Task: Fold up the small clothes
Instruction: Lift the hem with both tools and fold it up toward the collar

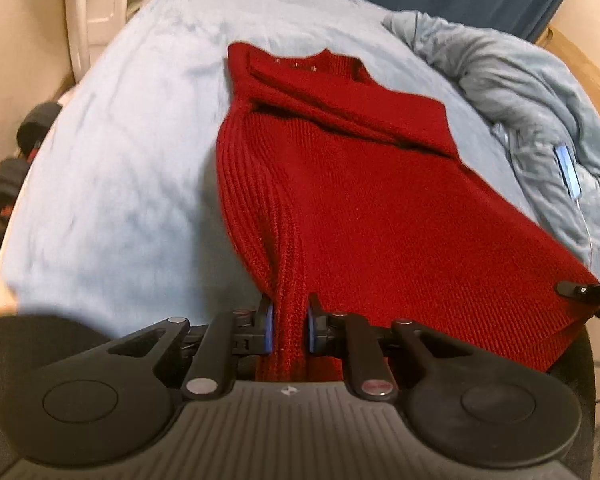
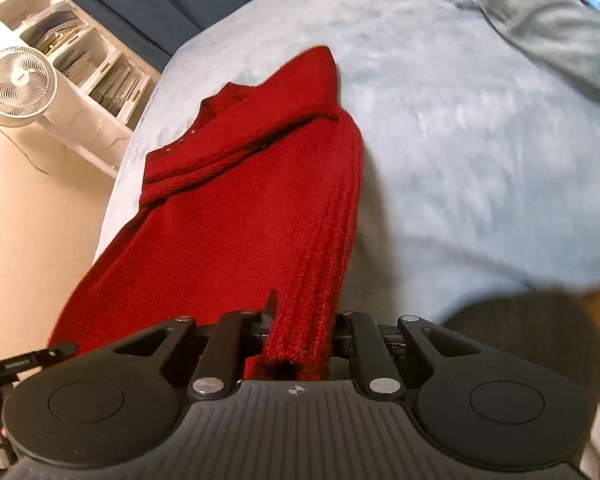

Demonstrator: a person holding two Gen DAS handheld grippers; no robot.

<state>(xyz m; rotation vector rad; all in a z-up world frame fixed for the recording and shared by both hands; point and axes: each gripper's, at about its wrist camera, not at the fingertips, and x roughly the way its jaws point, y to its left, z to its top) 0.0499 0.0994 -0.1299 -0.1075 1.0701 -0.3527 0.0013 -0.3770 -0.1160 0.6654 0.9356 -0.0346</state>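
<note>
A red knit sweater point(image 1: 340, 184) lies on a light blue bed cover point(image 1: 120, 168), collar at the far end, one sleeve folded across the chest. My left gripper point(image 1: 290, 330) is shut on the sweater's ribbed hem at its left corner. My right gripper point(image 2: 302, 328) is shut on the ribbed hem at the other corner of the sweater point(image 2: 236, 220). The right gripper's tip shows at the right edge of the left wrist view point(image 1: 580, 290); the left gripper's tip shows at the lower left of the right wrist view point(image 2: 28, 360).
A crumpled grey-blue blanket point(image 1: 520, 92) with a blue phone point(image 1: 568, 172) lies on the bed's right side. A white fan point(image 2: 18, 82) and a white shelf unit point(image 2: 80, 60) stand beside the bed. Dark dumbbells point(image 1: 24, 152) sit on the floor at left.
</note>
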